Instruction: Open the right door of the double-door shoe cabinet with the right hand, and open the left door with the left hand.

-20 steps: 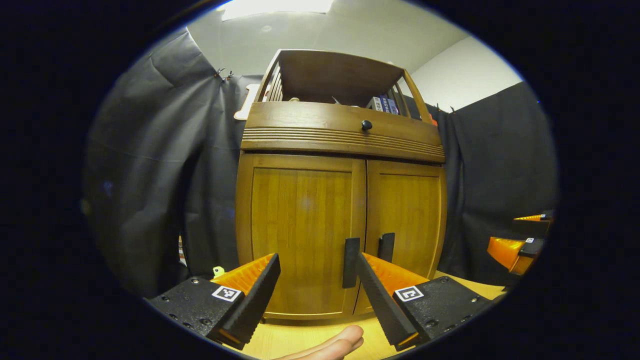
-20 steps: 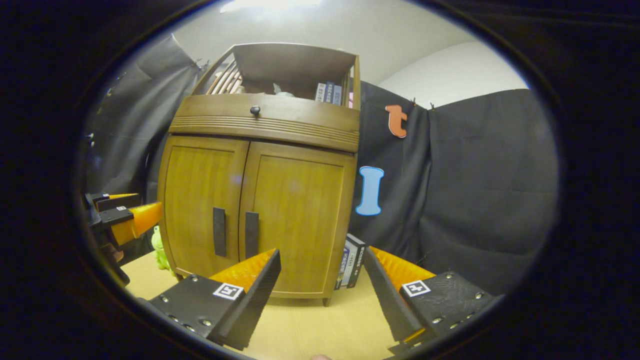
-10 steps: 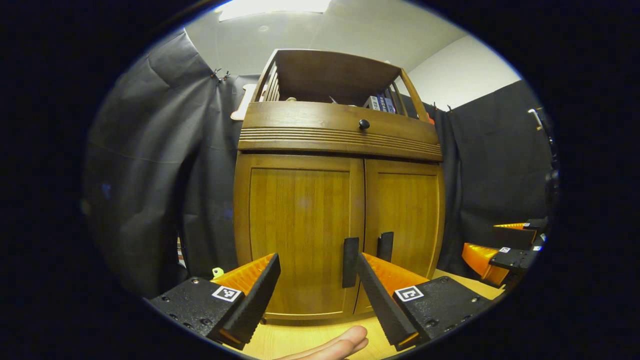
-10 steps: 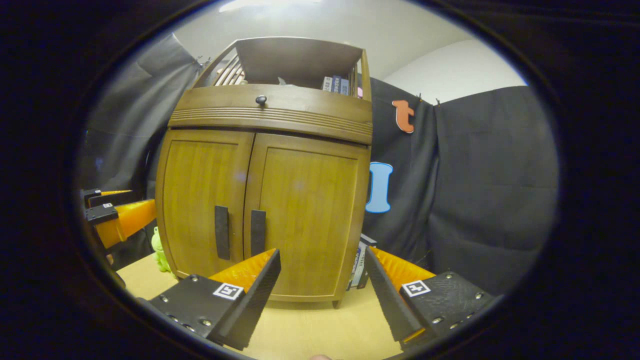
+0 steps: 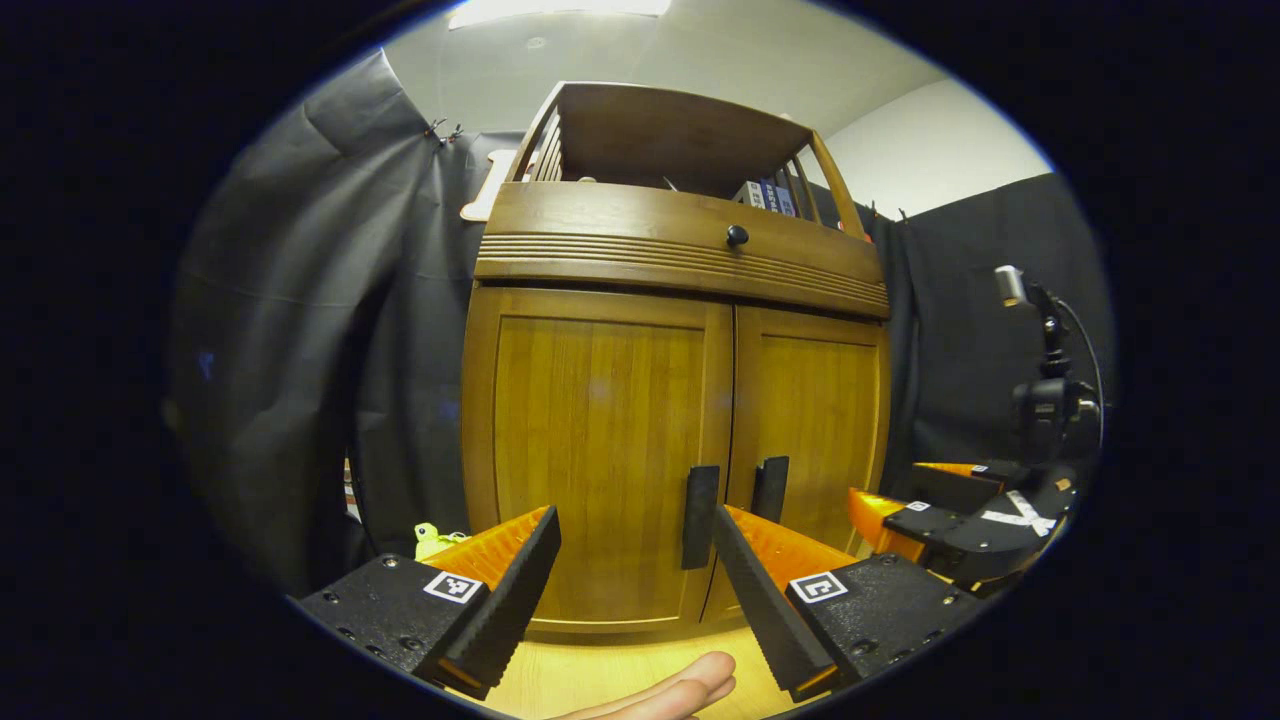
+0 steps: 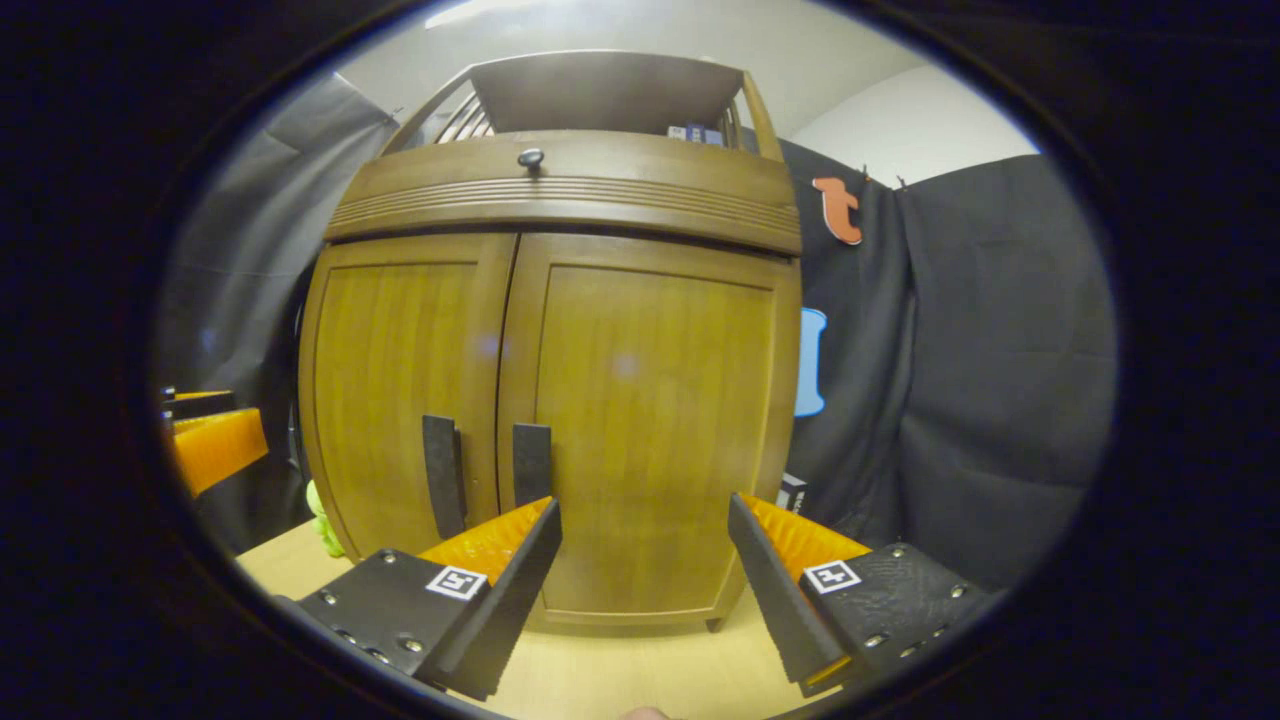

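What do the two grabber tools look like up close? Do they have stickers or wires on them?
Each tool has two wedge-shaped fingers with ridged, saw-like inner faces, fixed to flat black plates with small screws. The left tool and the right tool both carry small square black-and-white tags on the plates. In the left gripper view, the right tool also shows farther off, with a black camera mount and a thin cable above it.

light wood table (image 6: 620, 680); shoe cabinet (image 6: 560, 400) standing on it; green toy (image 6: 322, 515) beside
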The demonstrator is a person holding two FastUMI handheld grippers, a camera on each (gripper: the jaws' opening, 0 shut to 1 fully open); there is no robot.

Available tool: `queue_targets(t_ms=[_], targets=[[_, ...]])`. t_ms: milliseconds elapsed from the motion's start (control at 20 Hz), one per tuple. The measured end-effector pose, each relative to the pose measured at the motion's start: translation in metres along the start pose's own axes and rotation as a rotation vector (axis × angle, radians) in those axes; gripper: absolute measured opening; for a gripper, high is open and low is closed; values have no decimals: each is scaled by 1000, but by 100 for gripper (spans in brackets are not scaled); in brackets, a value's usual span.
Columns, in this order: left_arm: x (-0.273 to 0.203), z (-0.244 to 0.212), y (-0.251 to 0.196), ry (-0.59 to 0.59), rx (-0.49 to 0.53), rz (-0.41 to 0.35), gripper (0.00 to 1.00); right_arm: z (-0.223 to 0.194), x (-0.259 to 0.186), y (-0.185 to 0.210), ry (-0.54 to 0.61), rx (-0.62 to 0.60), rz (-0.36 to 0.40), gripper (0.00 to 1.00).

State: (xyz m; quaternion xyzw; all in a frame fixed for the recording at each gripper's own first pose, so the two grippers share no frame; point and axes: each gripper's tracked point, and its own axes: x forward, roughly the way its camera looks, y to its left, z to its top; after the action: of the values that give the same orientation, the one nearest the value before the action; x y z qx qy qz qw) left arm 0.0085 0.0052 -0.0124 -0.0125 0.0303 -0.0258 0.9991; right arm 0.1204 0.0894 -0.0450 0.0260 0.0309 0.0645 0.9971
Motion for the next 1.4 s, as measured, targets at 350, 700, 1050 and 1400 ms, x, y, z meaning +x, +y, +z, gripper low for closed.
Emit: queue_targets(t_ms=[350,700,1050,1400], targets=[[-3,-11,-12,34,-9,-24,93,-11,53,37,7,0,82,100],[-2,-15,-21,36,16,-41,96,-13,87,62,7,-3,127,100],[6,-24,-25,67,23,-40,93,-15,100,86,50,68,221,29],[11,-24,-21,55,34,-19,96,-9,80,83,77,101,290,25]])
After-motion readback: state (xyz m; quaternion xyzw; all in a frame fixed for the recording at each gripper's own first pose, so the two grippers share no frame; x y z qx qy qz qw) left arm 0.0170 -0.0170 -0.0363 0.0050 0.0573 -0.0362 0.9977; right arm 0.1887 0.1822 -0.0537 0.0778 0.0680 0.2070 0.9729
